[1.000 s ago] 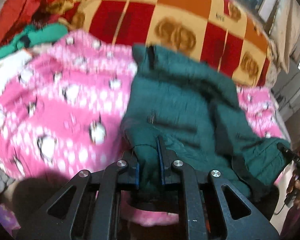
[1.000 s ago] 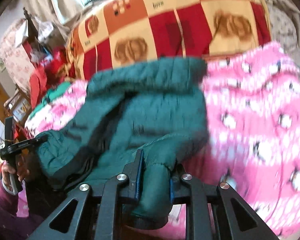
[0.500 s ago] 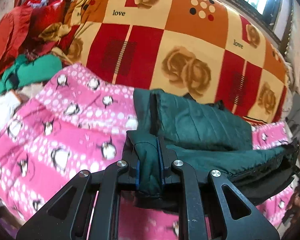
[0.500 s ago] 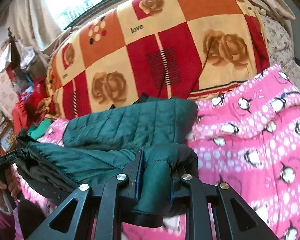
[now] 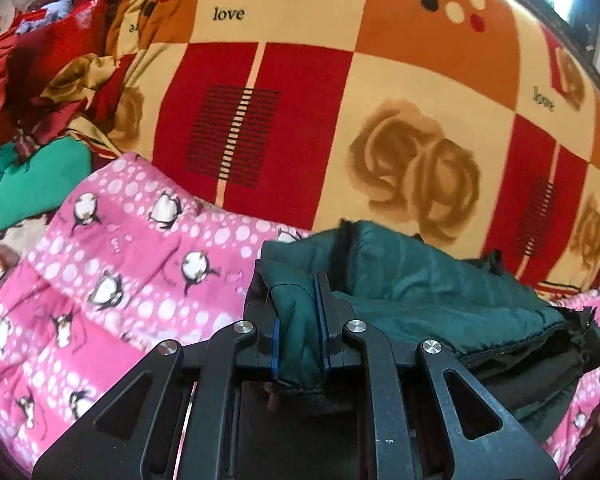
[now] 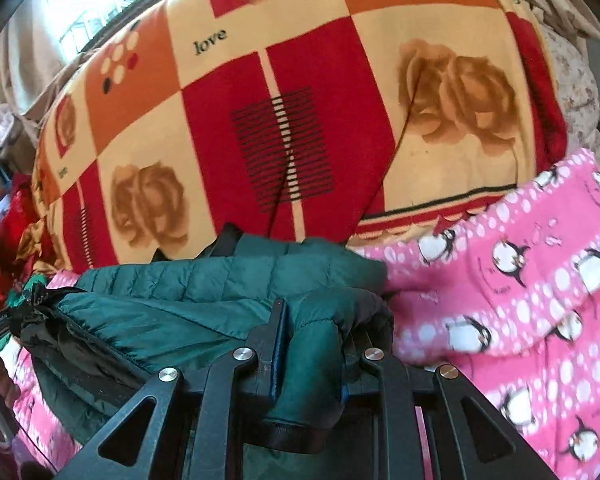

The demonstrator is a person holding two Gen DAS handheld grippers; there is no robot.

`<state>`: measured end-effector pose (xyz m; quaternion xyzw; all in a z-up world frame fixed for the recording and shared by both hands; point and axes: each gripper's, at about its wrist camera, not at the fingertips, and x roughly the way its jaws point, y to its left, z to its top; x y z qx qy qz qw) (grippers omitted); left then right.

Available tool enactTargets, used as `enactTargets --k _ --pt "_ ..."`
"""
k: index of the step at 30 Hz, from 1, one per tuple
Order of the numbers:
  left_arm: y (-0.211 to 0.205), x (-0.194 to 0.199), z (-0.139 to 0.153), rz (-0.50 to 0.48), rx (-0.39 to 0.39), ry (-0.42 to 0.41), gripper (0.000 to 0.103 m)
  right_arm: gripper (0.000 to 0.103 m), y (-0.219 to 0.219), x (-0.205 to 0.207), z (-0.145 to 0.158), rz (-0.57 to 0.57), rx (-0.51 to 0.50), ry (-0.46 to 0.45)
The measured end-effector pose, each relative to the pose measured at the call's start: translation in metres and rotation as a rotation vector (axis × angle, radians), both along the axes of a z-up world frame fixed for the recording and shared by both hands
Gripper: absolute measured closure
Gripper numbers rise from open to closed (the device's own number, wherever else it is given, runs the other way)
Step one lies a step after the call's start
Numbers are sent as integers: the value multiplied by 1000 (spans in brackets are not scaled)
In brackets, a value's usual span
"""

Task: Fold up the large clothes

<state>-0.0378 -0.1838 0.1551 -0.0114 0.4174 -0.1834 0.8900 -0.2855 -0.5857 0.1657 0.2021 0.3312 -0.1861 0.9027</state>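
A dark green quilted jacket [image 5: 428, 280] lies folded over on a pink penguin blanket [image 5: 112, 280]. My left gripper [image 5: 298, 320] is shut on a bunched edge of the jacket at its left end. My right gripper [image 6: 312, 344] is shut on the jacket [image 6: 220, 284] at its right end. The held layer is carried forward over the layer beneath, toward the back of the bed. The black lining shows along the open edge between the two grippers.
A large red, orange and cream rose-patterned blanket [image 5: 340, 100] rises like a wall just behind the jacket. Red and green clothes [image 5: 32, 80] are piled at the far left. The pink blanket [image 6: 540, 300] extends to the right. A window is behind.
Both grippers have carried the jacket's near edge up and forward, folding it over itself toward the patterned blanket. The jacket now looks flatter and shorter. Both grips have held.
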Motion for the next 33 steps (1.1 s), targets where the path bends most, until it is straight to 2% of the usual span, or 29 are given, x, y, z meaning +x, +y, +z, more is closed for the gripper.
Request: enactTargets --k 5,10,12,17,19,20,21,22,24,26,29,31,33 --pt "-21 28 -27 25 44 35 90 84 -18 33 -19 -25 26 25" --pt "-36 38 -45 33 84 35 88 84 -29 56 -45 -66 65 42" --pt "-39 40 -47 29 91 41 88 80 -31 59 -52 -80 94 32" --pt "-32 38 -48 -3 42 41 84 69 -32 48 -45 -76 126 -15" --pt "-24 42 -45 -35 -22 80 80 64 -30 40 -39 -71 121 -27" --pt "-20 43 -43 -40 -53 97 76 62 -29 34 -34 -67 122 -41" --pt "-13 44 -41 -46 -99 116 70 54 -28 30 -31 -64 124 -52" --pt "-7 44 -38 -56 -143 128 65 36 -26 25 -28 -58 123 -67" --pt "-1 40 -31 -77 -195 125 34 15 -22 16 -20 -56 103 -93" --pt "7 32 -22 -56 -196 73 20 15 -18 9 -10 -61 65 -110" --pt "15 23 -12 -62 -215 30 19 15 -11 1 -1 -71 48 -139" --pt "10 21 -11 -63 -183 29 19 15 -2 4 -1 -26 55 -150" --pt "2 19 -14 -63 -147 24 19 15 9 17 -5 25 29 -109"
